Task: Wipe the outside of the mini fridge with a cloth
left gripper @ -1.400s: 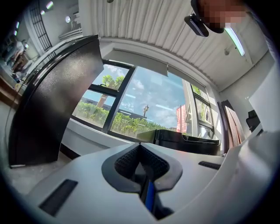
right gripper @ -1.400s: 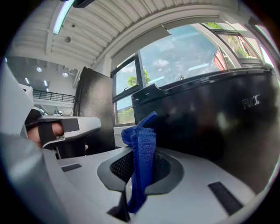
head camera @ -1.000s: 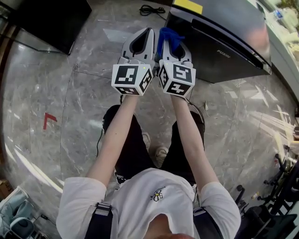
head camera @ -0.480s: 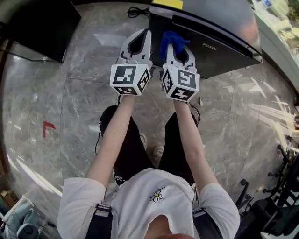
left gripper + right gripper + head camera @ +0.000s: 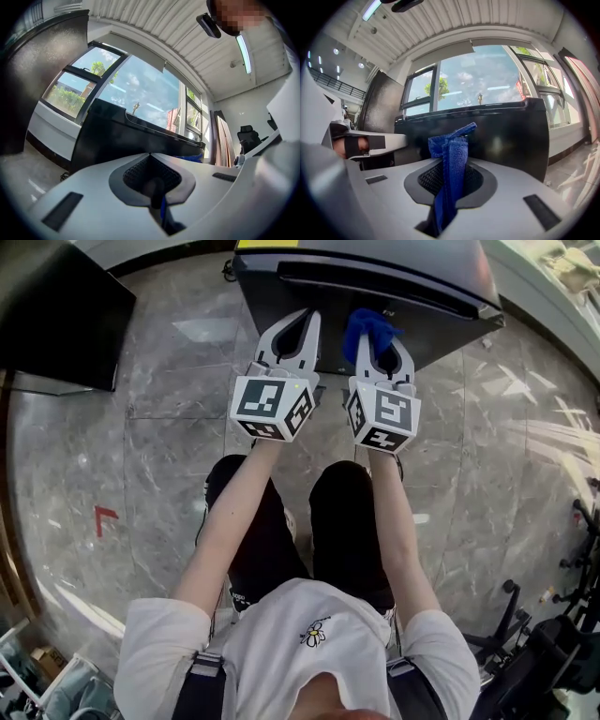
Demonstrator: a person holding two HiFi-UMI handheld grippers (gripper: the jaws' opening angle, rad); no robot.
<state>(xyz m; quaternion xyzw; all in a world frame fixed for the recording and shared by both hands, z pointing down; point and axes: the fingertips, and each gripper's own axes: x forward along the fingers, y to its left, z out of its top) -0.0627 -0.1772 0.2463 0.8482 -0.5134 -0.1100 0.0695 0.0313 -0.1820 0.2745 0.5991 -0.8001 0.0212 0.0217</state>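
right gripper [image 5: 380,336] jaws clamped on a blue cloth [image 5: 367,324]. the cloth sticks out past the jaw tips, right at the dark front of the mini fridge [image 5: 412,273]; can't tell if it touches. left gripper [image 5: 300,326] jaws pressed together, just beside the right one and pointing at the same fridge face. fridge stands on the grey marble floor [image 5: 141,474].

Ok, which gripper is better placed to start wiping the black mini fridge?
Right. The right gripper is shut on the blue woven cloth, whose tip points at the black mini fridge just ahead. The left gripper is shut and empty.
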